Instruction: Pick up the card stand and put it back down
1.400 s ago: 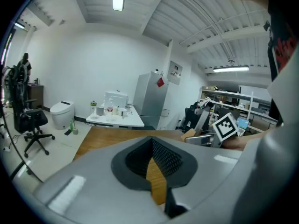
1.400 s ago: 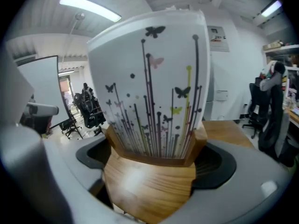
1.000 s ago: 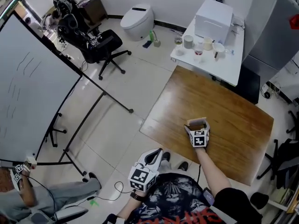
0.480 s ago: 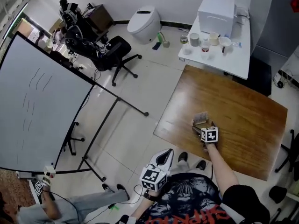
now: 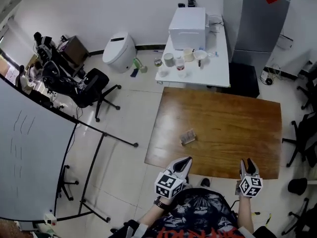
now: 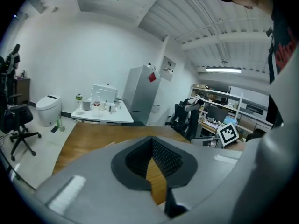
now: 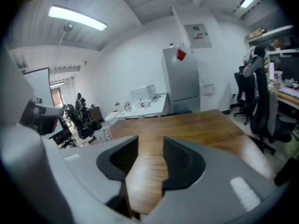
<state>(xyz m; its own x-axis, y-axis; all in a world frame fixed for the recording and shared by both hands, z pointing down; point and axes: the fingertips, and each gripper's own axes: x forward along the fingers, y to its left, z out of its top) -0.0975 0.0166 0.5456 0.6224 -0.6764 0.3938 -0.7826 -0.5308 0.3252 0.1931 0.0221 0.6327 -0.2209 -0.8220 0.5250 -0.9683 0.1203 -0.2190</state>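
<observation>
Ahead of left fingers (image 5: pixel 184 163), card stand (image 5: pixel 188 137)

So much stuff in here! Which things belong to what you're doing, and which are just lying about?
In the job: card stand, on the wooden table; right gripper, jaws closing with nothing between them; left gripper, shut, empty.
Just lying about: white box and cups on the white table; office chair; whiteboard; grey cabinet.

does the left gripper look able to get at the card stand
Probably yes: the card stand lies alone on the table, with nothing between it and the left gripper, though its jaws are shut.
</observation>
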